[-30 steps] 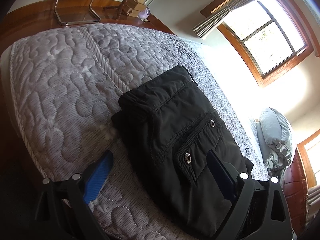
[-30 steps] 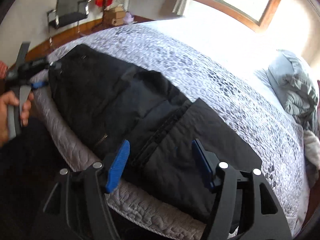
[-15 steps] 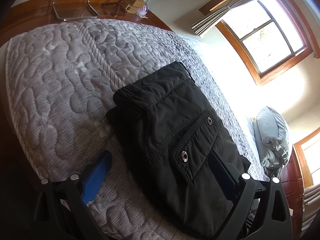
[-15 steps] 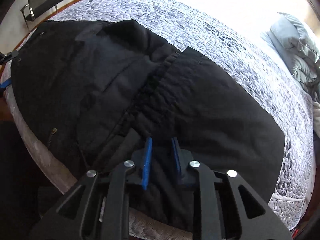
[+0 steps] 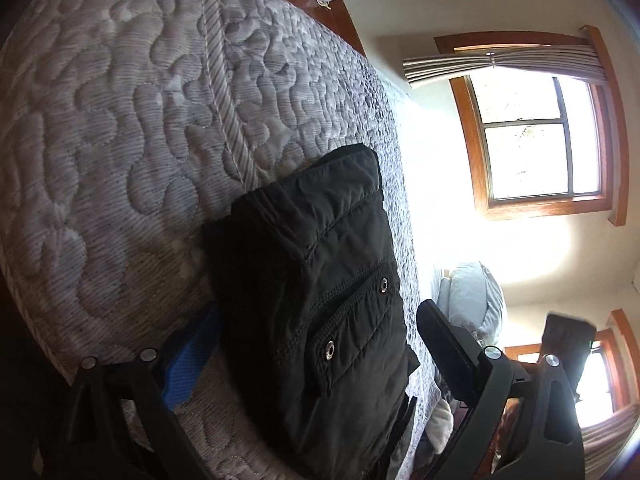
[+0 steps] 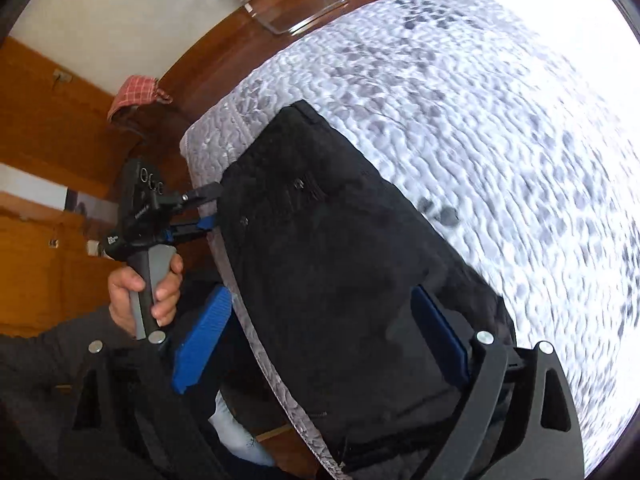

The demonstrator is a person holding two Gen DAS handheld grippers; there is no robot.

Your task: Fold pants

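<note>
Blue pads [image 5: 192, 360] on the left gripper [image 5: 320, 364] stand wide apart, straddling the near end of the folded black pants [image 5: 320, 300]. One pad is tucked against the fabric's left edge, low on the quilt; the dark right finger [image 5: 444, 348] sits clear of the cloth on the window side. Nothing clamped.

Right gripper [image 6: 320, 344] is also spread wide. Its left blue pad [image 6: 202, 344] hangs off the mattress edge, its right pad [image 6: 440, 336] is over the black fabric. Pants [image 6: 340, 280] lie between the fingers, not pinched.

Pants are a compact folded stack at the corner of the bed, along the near edge of the grey quilted bedspread [image 5: 120, 140]. Snap-button cargo pocket [image 5: 352, 332] faces up in the left wrist view. Waistband end points toward the far side.

From the right wrist view, the left gripper [image 6: 200, 208] sits at the far end of the stack, its tips at the fabric edge; bare hand [image 6: 144, 292] wraps its grey handle. View is motion-blurred on the sunlit side.

Further out: wood-framed window [image 5: 540, 144] with a gathered curtain [image 5: 500, 60], blue-grey pillow [image 5: 472, 300] at the head of the bed, wooden floor [image 6: 240, 48], chrome chair base [image 6: 296, 12], red checked cloth [image 6: 136, 92] by the wood panelling.
</note>
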